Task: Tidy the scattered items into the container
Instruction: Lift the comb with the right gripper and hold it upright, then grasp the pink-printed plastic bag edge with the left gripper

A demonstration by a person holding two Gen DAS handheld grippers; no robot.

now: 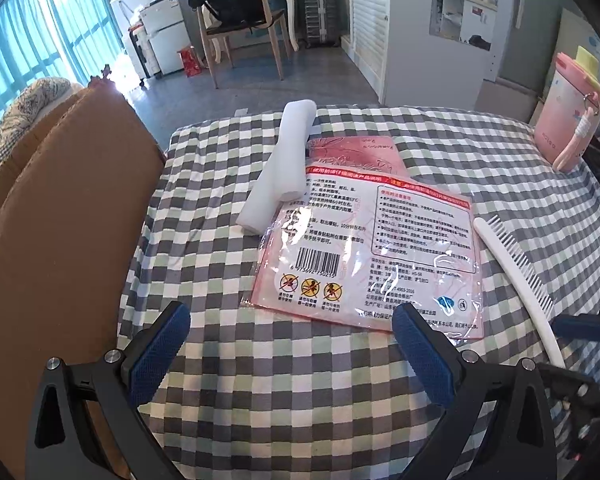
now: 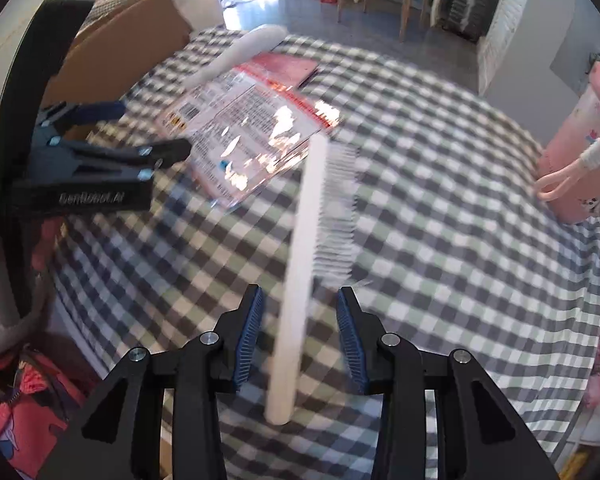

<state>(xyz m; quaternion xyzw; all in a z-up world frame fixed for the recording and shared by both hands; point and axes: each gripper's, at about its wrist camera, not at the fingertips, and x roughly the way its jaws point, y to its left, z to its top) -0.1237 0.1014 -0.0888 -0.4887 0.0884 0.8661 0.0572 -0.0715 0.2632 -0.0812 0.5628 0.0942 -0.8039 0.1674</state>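
Note:
A clear plastic packet with red edges and printed text (image 1: 364,256) lies on the checkered cloth, over a pink booklet (image 1: 356,152). A white foam roll (image 1: 276,168) lies at its left. A white comb (image 1: 516,280) lies at its right. A cardboard box (image 1: 60,240) stands at the table's left edge. My left gripper (image 1: 292,320) is open, just short of the packet's near edge. My right gripper (image 2: 300,300) is open with the comb's handle (image 2: 292,320) between its fingers, not touching. The packet (image 2: 252,128) and box (image 2: 124,48) also show there.
A pink bottle with a loop strap (image 1: 572,120) stands at the table's right edge, also in the right wrist view (image 2: 580,148). A wooden chair (image 1: 240,28), a suitcase and cabinets stand on the floor beyond the table. The left gripper body (image 2: 100,168) shows in the right wrist view.

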